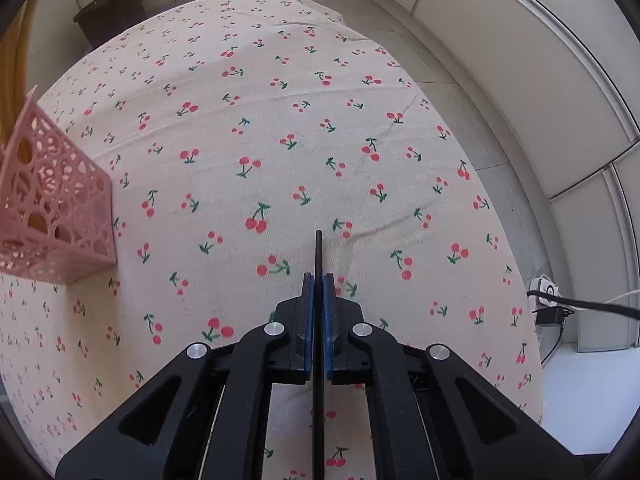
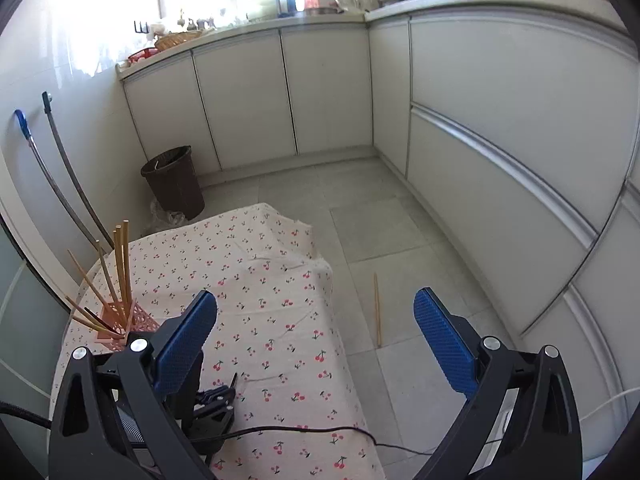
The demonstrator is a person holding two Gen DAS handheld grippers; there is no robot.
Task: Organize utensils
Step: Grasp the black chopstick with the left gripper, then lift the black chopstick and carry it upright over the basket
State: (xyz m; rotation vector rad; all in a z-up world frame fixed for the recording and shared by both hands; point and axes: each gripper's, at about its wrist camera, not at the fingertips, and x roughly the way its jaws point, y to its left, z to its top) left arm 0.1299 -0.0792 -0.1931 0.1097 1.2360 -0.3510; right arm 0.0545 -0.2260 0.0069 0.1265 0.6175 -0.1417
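Note:
My left gripper is shut on a thin black chopstick that sticks out forward above the cherry-print tablecloth. The pink lattice holder stands at the left edge of the left wrist view, apart from the gripper. In the right wrist view the holder stands at the table's left side with several wooden chopsticks and one dark one in it. My right gripper is wide open and empty, high above the table's right edge. The left gripper shows below it, the black chopstick's tip poking out.
A wooden chopstick lies on the tiled floor right of the table. A brown bin stands beyond the table's far end. White cabinets line the back and right. A black cable crosses the table's near end. A power strip lies on the floor.

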